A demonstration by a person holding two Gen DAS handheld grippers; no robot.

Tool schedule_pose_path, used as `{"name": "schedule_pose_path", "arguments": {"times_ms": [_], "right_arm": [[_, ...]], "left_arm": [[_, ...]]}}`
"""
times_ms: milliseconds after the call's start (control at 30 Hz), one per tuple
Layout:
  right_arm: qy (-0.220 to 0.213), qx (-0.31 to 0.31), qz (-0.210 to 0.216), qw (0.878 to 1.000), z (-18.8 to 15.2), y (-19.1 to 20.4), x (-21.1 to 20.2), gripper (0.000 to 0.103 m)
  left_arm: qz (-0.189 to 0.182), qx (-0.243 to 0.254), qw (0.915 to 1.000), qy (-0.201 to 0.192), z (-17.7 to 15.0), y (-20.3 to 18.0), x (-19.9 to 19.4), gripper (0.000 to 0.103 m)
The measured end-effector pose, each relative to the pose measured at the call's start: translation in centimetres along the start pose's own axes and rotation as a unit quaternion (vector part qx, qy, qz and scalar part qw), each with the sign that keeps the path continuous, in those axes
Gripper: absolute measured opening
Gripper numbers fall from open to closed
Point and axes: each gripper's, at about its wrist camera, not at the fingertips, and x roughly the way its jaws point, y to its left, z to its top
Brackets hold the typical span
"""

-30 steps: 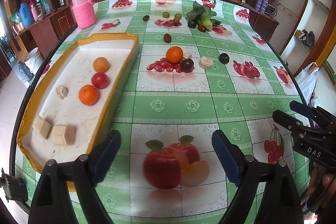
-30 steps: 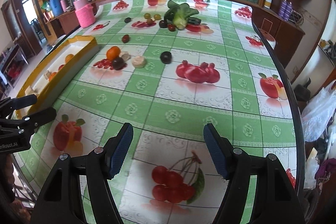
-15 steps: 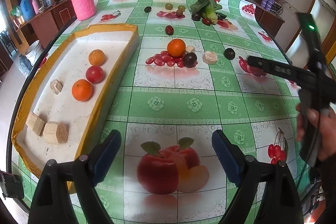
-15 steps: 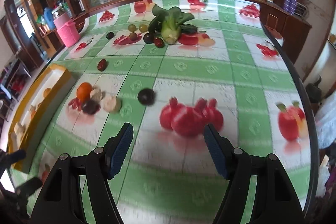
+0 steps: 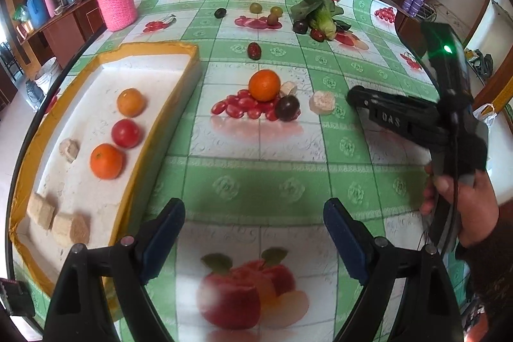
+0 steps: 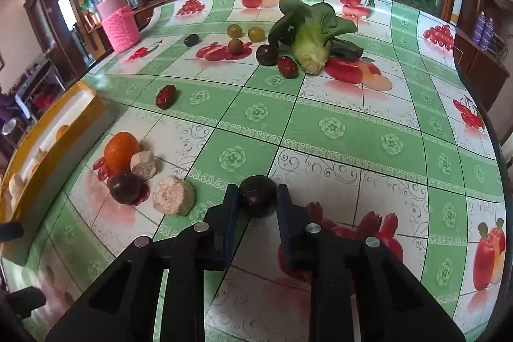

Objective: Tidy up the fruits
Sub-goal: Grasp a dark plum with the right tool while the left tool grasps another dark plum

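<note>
My right gripper [image 6: 257,195] is shut on a dark plum [image 6: 258,194] low over the table; the gripper also shows in the left wrist view [image 5: 354,93], where the plum is hidden. My left gripper [image 5: 253,229] is open and empty above the near table. A yellow-rimmed white tray [image 5: 105,66] on the left holds two oranges [image 5: 106,161], a red tomato [image 5: 126,133] and tan blocks [image 5: 70,229]. On the table lie an orange [image 5: 264,85], another dark plum [image 5: 287,107], a red date [image 5: 254,50] and green grapes [image 6: 234,30].
A bok choy [image 6: 309,36] lies at the back with a plum [image 6: 266,54] and a date [image 6: 288,66] beside it. Tan cakes [image 6: 173,195] lie near the orange. A pink-wrapped jar [image 5: 116,0] stands at the far left. The table edge curves on the right.
My right gripper moved forward to the dark plum and shut on it. The left gripper has shifted only slightly forward.
</note>
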Motion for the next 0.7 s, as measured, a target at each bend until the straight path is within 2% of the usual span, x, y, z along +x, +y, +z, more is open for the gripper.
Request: {"name": "schedule_pose_path", "arguments": {"times_ms": [267, 433, 500, 567, 633, 700], "right_arm": [[-0.014, 0.034, 0.019, 0.999, -1.7, -1.4, -3.1, 0.023], [-0.010, 0.038, 0.022, 0.999, -2.5, -1.8, -3.4, 0.023], [-0.009, 0.044, 0.024, 0.999, -2.7, -2.2, -3.4, 0.023], [-0.007, 0.049, 0.024, 0.998, -2.8, -2.4, -3.2, 0.023], [-0.005, 0.053, 0.026, 0.998, -2.9, -2.5, -3.1, 0.023], [-0.006, 0.053, 0.027, 0.998, -3.0, -2.5, -3.2, 0.023]], "left_arm": [[-0.017, -0.023, 0.9996, 0.001, 4.0, -0.9, 3.9, 0.089], [-0.029, -0.036, 0.9987, 0.020, 5.5, -1.1, 6.9, 0.072], [-0.021, -0.033, 0.9992, 0.003, 5.9, -1.4, 7.2, 0.069], [-0.018, -0.033, 0.9993, -0.007, 6.3, -1.6, 7.4, 0.060], [-0.023, -0.027, 0.9992, -0.017, 6.4, -1.7, 7.4, 0.037], [-0.044, -0.020, 0.9986, -0.020, 6.2, -1.7, 7.3, 0.026]]}}
